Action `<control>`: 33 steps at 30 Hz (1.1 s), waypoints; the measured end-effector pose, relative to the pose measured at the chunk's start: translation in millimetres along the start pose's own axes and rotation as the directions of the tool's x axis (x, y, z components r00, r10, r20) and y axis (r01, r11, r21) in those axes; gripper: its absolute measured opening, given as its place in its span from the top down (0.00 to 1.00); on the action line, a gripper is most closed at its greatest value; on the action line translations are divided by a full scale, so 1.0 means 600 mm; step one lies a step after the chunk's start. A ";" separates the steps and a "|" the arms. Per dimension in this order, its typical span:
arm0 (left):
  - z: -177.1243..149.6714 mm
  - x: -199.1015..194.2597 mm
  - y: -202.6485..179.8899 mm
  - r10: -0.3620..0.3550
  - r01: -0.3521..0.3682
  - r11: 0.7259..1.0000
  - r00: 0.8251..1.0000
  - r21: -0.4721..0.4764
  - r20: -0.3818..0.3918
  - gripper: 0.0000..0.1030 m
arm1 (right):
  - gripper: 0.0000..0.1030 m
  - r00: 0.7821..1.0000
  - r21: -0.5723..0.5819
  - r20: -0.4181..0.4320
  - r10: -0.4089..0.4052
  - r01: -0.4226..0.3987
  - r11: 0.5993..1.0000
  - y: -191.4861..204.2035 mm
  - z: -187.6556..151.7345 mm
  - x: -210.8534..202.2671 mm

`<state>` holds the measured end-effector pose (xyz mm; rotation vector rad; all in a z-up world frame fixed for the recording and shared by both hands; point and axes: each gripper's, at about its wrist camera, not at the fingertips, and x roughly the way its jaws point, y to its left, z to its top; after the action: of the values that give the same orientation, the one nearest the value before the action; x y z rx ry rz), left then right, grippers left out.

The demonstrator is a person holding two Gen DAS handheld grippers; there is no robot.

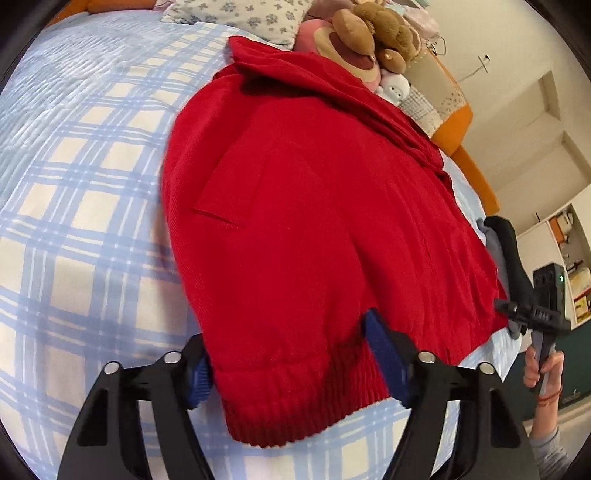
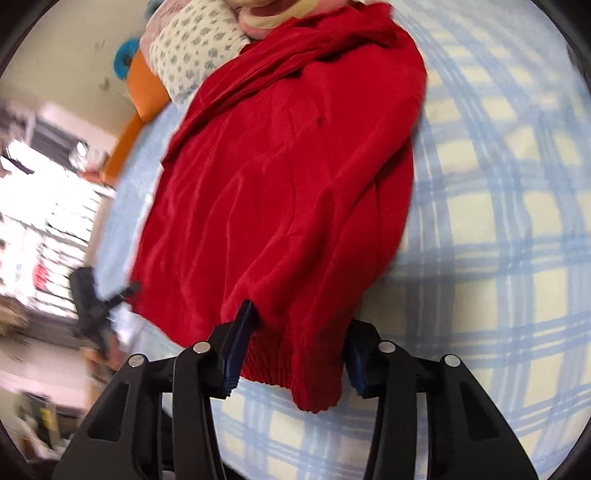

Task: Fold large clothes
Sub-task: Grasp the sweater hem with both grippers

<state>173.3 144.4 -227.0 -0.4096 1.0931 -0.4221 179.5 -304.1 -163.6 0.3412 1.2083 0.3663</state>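
Plaid bed (image 1: 92, 192) — red jacket (image 1: 314, 206), sleeves hidden

No readable text, labels, brand names, numbers or signs are showing in either wrist view; items on the distant shelves (image 1: 576, 284) are appearing too small and blurred to read.

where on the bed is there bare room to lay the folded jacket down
Bare plaid bedspread lies beside the red jacket, running to the floral pillow. A narrow strip borders the ribbed hem. The head is crowded with the teddy bear.
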 end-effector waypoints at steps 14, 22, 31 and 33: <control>0.037 -0.046 -0.034 0.009 -0.013 0.997 0.998 0.075 0.056 0.63 | 0.72 0.992 -0.088 0.083 -0.094 0.101 0.991 0.038 -0.005 -0.028; 0.081 -0.078 -0.075 -0.004 -0.013 0.993 0.990 0.117 0.140 0.69 | 0.80 0.986 -0.097 0.148 -0.073 0.088 0.991 0.047 0.017 -0.061; 0.160 -0.091 -0.118 -0.003 -0.030 0.986 0.980 0.163 0.199 0.73 | 0.81 0.979 -0.110 0.194 -0.054 0.077 0.991 0.053 0.063 -0.092; 0.181 -0.096 -0.121 -0.007 -0.028 0.986 0.977 0.164 0.211 0.73 | 0.81 0.975 -0.108 0.216 -0.053 0.078 0.991 0.054 0.082 -0.100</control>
<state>239.7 124.5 -102.3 -0.2936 0.8461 -0.4463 204.7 -305.2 -83.3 0.2330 0.9818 0.3321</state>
